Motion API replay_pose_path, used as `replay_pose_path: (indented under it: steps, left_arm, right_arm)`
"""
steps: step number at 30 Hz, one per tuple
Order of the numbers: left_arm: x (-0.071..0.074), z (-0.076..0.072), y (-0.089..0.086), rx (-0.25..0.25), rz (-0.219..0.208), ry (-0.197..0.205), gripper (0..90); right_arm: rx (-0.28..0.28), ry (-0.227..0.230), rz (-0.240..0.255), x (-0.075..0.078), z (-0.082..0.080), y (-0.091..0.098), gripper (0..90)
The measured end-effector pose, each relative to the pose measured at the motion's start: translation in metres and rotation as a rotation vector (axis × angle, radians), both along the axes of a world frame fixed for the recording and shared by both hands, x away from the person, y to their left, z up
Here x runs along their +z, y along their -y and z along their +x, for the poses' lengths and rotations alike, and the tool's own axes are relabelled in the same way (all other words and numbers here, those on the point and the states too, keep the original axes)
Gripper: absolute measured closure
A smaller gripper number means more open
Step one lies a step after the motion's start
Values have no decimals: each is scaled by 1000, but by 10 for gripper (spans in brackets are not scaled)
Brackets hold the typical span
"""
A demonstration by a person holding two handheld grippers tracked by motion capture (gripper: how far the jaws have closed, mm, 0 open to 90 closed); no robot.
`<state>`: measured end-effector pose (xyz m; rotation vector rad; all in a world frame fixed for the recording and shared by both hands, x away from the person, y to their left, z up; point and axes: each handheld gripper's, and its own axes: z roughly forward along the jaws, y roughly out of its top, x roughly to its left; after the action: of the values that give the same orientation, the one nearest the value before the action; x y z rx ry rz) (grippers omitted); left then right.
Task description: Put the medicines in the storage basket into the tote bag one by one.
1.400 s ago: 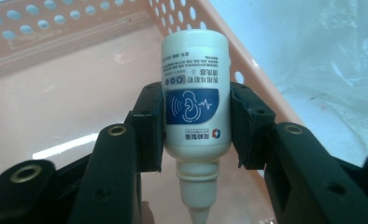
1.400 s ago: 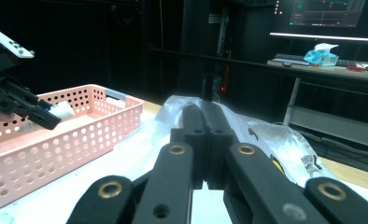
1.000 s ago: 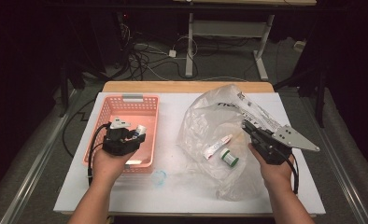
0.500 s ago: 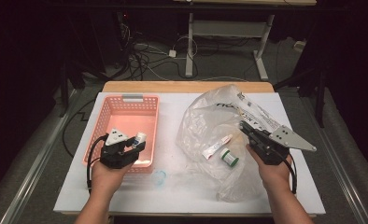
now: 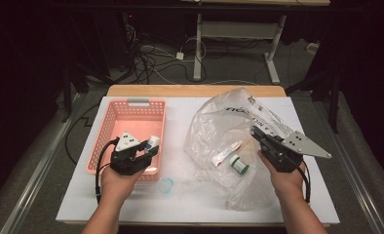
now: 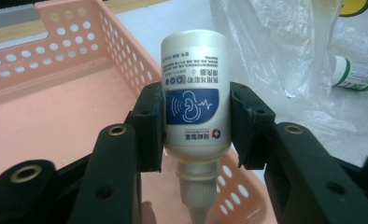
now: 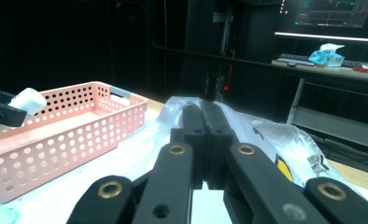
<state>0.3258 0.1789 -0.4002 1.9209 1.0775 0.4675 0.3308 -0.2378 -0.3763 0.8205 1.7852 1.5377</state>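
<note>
A white bottle (image 6: 194, 79) with a blue label sits nozzle-down between the pads of my left gripper (image 6: 196, 126), which is shut on it. In the high view that gripper (image 5: 148, 146) holds the bottle (image 5: 152, 142) over the near right corner of the pink basket (image 5: 131, 109). My right gripper (image 5: 256, 131) is at the right edge of the clear plastic bag (image 5: 214, 122). Its jaws are pressed together (image 7: 203, 112), with the bag's film (image 7: 266, 130) gathered at their tips. Inside the bag lie a white tube (image 5: 226, 152) and a green-capped bottle (image 5: 239, 165).
The white table top (image 5: 190, 204) carries a small bluish cap (image 5: 166, 185) just near of the basket. The basket's perforated wall (image 7: 79, 126) stands left of the right gripper. The green-capped bottle (image 6: 357, 74) also lies to the right beyond the left jaws. Dark floor and cables surround the table.
My left hand has shifted slightly toward the basket's near right corner and turned, so the bottle now shows past the grey plate. The right hand and the bag have not moved.
</note>
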Motion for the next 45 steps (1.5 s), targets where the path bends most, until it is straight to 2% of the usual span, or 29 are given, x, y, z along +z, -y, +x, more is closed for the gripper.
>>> replay_pose_path:
  steps: [13, 19, 26, 31, 45]
  left_arm:
    - [5, -4, 9, -37, -43, 0, 579]
    - [7, -6, 15, -66, -68, 3, 580]
    - [8, -15, 37, -122, -51, 11, 579]
    - [3, -17, 55, -179, -41, -1, 579]
    - [-10, -21, 80, -243, -16, -18, 579]
  right_arm:
    - [-4, -2, 6, 1, 0, 1, 900]
    - [-2, 14, 4, 4, -1, 1, 900]
    - [5, 8, 13, 4, -3, 4, 900]
    - [7, 9, 24, 5, -2, 5, 900]
    - [15, -6, 26, 2, -1, 2, 900]
